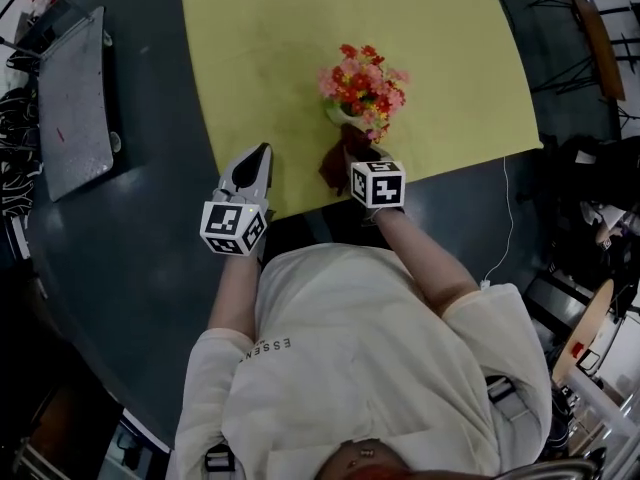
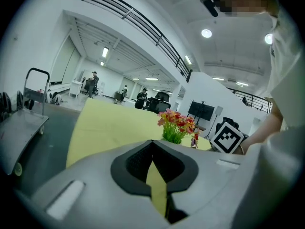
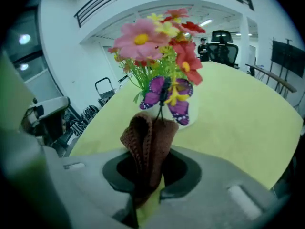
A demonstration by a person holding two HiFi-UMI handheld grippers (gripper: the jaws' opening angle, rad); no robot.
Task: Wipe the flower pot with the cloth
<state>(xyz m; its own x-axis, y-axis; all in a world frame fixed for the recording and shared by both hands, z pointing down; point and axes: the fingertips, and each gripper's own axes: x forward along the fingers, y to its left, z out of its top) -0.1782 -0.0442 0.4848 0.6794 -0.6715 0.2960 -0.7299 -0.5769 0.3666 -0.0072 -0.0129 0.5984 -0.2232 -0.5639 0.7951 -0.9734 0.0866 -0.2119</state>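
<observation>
Tabletop: yellow, and both grippers sat at its near edge. Flower pot stood upright on it, small and white under a bunch of artificial flowers. It lay directly ahead of the right gripper, just beyond its tips. From the left gripper it lay ahead and off to the right, clearly farther away. The right gripper was therefore the nearer one (plain in the head view).

Right gripper view: the pot sat slightly right of the jaw line with its axis vertical. A purple butterfly ornament was on the side facing the jaws. The right gripper was clamped on the cloth, brown and folded, which stood up out of the jaws as a bunched pad aimed at the pot. The cloth was near the pot wall, but contact could not be confirmed because fold and butterfly overlapped.

Left gripper: jaws closed together with nothing between them, only yellow tabletop showing through the slit. Its own housing hid the pot, and the flowers showed above it, to the right.

Judgement: wiping looked about to begin. The coming move turned on pushing the cloth pad forward and a little right onto the pot wall, then around the pot's vertical axis. A light pot might slide or tip. The left gripper was not touching it.
</observation>
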